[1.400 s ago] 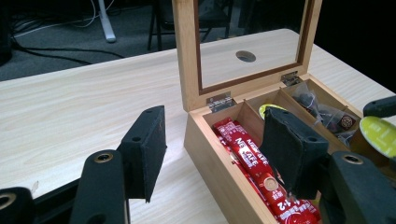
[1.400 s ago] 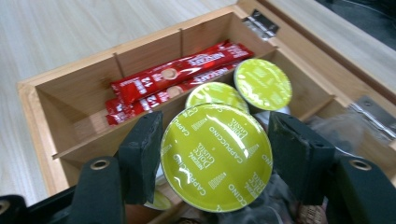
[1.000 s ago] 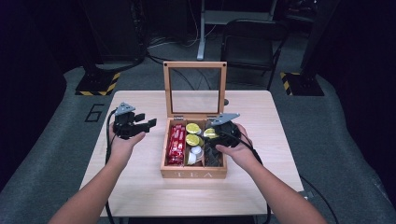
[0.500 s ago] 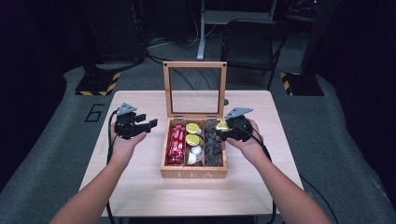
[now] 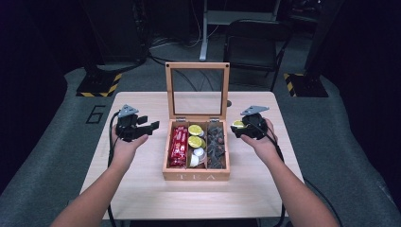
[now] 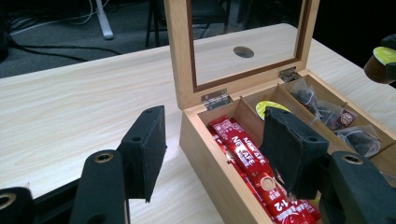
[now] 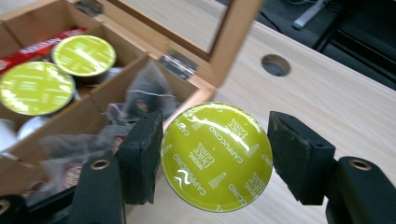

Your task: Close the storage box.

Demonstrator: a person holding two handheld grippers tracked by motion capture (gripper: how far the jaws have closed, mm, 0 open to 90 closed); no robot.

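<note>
Standing open near the middle of the pale wooden worktop [image 5: 142,189] is a wooden tea box [image 5: 196,176] with "TEA" on its front wall and its glass-paned lid [image 5: 197,90] raised upright on two hinges. Its left compartment holds red Nescafé sachets [image 5: 178,145], the middle one holds green-lidded coffee capsules [image 5: 195,135] with white ones toward the front, and the right one holds clear-wrapped tea bags [image 5: 216,144]. The right tongs [image 5: 238,128] hang just beside the box's right wall, above the worktop, and grip a Dolce Gusto cappuccino capsule [image 7: 217,156] by its sides; the right gripper view shows its yellow-green foil lid facing the camera, with the left pad touching its rim and the right pad just at its other edge. The left tongs [image 5: 150,126] are held to the left of the box, apart from it, spread wide with nothing between the pads. In the left gripper view those pads frame the box's near corner and the sachets, and the capsule shows at the far right edge.
</note>
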